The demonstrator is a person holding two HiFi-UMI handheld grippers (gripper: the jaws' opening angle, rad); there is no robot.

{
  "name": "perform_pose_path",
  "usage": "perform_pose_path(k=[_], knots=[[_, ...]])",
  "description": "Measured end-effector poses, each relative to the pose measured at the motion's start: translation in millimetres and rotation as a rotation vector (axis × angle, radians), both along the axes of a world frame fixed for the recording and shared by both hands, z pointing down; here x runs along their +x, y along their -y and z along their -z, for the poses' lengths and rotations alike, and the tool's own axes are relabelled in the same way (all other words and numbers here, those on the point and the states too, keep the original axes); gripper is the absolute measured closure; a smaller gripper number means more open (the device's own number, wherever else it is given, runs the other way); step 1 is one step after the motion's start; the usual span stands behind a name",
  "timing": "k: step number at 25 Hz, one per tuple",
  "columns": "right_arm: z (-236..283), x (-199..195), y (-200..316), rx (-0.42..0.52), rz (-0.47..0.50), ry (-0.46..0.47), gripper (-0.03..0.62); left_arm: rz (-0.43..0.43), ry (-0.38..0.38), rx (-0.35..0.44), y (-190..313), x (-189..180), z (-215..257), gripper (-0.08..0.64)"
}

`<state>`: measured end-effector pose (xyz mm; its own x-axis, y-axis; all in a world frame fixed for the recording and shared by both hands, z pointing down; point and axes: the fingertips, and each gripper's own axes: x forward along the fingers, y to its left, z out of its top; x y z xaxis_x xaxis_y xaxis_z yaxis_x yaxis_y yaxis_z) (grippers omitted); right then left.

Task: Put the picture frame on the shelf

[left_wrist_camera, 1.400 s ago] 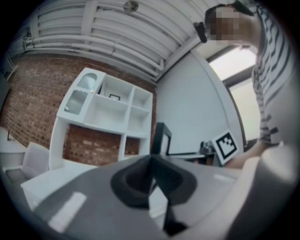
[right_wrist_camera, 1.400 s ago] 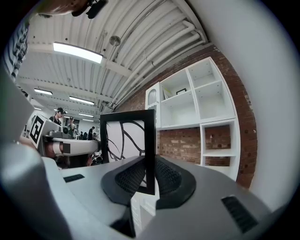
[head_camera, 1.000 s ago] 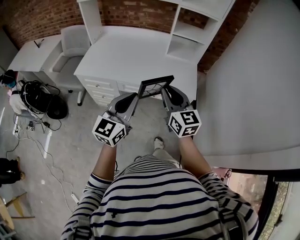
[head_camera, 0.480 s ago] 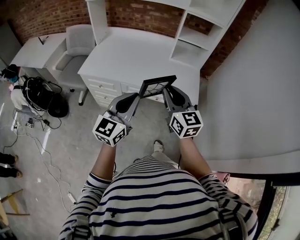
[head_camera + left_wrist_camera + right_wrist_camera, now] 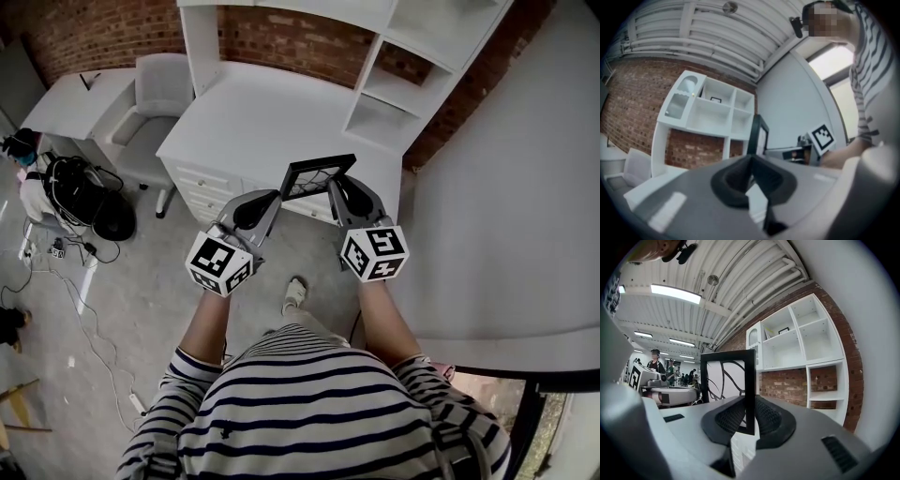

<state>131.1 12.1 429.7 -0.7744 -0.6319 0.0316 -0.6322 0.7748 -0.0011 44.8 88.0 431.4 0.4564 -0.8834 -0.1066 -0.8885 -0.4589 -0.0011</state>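
Both grippers clamp one picture frame (image 5: 317,175) between them, held in the air in front of the person. In the head view the left gripper (image 5: 278,196) meets the frame's lower left corner and the right gripper (image 5: 333,187) its right side. The frame hangs tilted above the front edge of a white desk (image 5: 262,112) with drawers. A white shelf unit (image 5: 410,58) stands on the desk's far right against a brick wall (image 5: 281,33). A grey chair (image 5: 161,86) and a second white table (image 5: 64,105) are at the left, with a dark bag and cables (image 5: 80,192) on the grey floor (image 5: 141,281). The striped shirt (image 5: 309,403) fills the bottom.

In the left gripper view, the left gripper's (image 5: 750,161) dark pads are closed on the frame (image 5: 757,135), which shows nearly edge-on as a thin black bar rising from between them. Behind it are the shelf unit (image 5: 712,112), the brick wall (image 5: 628,103) and a plain white wall (image 5: 797,103). The right gripper's marker cube (image 5: 821,136) is at the right.

In the right gripper view, the right gripper's (image 5: 749,419) ribbed pads pinch the frame's right-hand bar. The frame (image 5: 727,379) is black and stands upright, holding a white sheet with curving black lines. The shelf unit (image 5: 801,338) stands to its right, one upper compartment holding a small dark-edged item (image 5: 783,330). Light strips (image 5: 675,294) run along the ribbed ceiling.
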Motion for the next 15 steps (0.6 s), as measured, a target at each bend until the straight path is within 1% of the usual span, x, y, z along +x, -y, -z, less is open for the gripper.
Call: perform_pose_path(k=[3,6,11,15], knots=[[-1.7,-3.7,20.1,0.000,0.000,-0.010,0.531,0.008,-0.008,-0.003,20.9,-6.2,-1.9,0.550],[1.8,-7.5,48.5,0.008,-0.001,-0.024,0.531,0.015,0.000,0.013,48.4,-12.9,2.6,0.551],[15.1,-19.6,120.3,0.007,0.014,-0.042,0.531,0.010,-0.008,0.017,122.2,-22.9,17.4,0.551],[21.7,-26.0,177.2,0.004,0.018,-0.023,0.531,0.010,0.007,0.029,181.4,-27.0,24.3,0.550]])
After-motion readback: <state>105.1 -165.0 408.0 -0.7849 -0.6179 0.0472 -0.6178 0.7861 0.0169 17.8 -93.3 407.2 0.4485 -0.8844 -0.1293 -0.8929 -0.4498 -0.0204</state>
